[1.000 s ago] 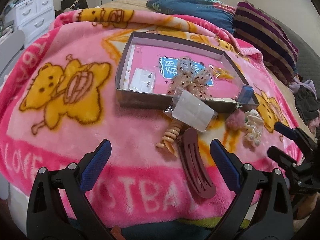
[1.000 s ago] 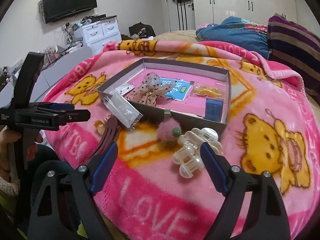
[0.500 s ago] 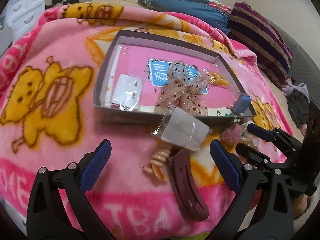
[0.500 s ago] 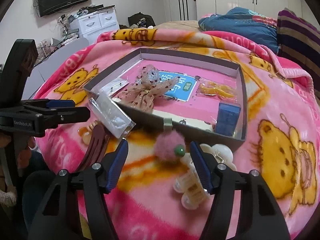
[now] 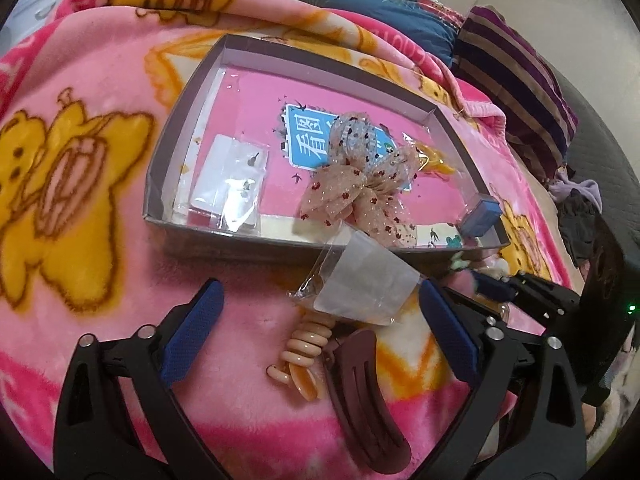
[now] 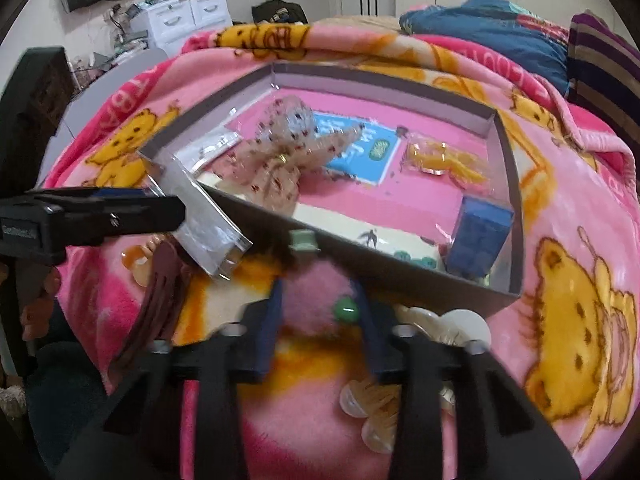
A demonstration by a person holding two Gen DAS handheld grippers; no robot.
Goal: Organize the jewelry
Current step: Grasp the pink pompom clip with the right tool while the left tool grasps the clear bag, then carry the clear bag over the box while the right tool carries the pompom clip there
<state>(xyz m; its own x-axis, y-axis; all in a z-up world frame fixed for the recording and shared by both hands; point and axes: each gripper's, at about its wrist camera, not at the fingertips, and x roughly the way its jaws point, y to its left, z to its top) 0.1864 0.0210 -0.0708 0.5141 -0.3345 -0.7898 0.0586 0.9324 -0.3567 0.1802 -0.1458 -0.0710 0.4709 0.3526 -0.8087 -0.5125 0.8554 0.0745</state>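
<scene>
i count one tray point(image 5: 182, 92), one spotted bow point(image 5: 356, 184), one blue box point(image 6: 480, 236), one yellow packet point(image 6: 444, 162) and one card packet point(image 5: 230, 184) inside. outside i see one clear bag point(image 5: 366, 284), one maroon clip point(image 5: 366, 396), one peach clip point(image 5: 304, 354), one pearl clip point(image 6: 376, 404), one pink pompom point(image 6: 316, 304). two grippers: left point(image 5: 320, 328), right point(image 6: 318, 300).

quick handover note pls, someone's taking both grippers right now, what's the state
Right hand-held gripper: jaws have just been closing, pads now pressing the fluffy pink pom-pom with a green bead, which lies on the pink bear-print blanket just outside the box.
Left hand-held gripper: open, empty, over the clear plastic packet, peach coil hair tie and dark red hair clip.
Done: spotted bow, blue block, orange packet and a white card lie in the shallow grey box.
Left: pom-pom, packet, coil tie, red clip, pearly white claw clip.
</scene>
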